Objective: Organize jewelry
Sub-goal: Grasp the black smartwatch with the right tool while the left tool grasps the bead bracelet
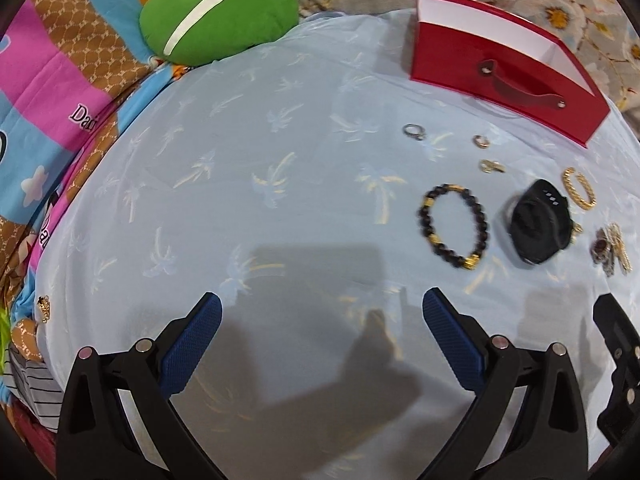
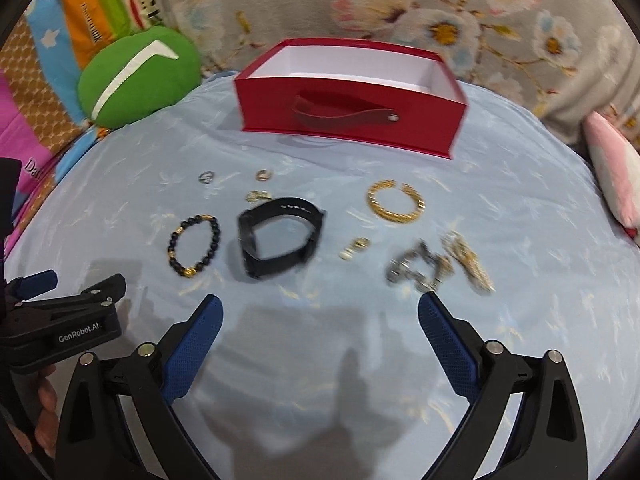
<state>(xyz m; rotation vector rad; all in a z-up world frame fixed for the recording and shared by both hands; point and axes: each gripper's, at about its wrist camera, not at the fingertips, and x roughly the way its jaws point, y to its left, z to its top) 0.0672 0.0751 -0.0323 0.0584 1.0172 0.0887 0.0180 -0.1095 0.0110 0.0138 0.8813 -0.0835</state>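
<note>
Jewelry lies on a light blue cloth in front of an open red box with a white inside. A black bead bracelet, a black watch, a gold chain bracelet, a silver and gold chain heap, a small gold piece and three rings lie spread out. My right gripper is open and empty, just short of the watch. My left gripper is open and empty, left of the bead bracelet. The red box stands far right.
A green cushion lies at the cloth's far left edge on a colourful patterned blanket. A floral grey blanket lies behind the box. A pink and white pillow sits at the right. A small gold item lies at the cloth's left edge.
</note>
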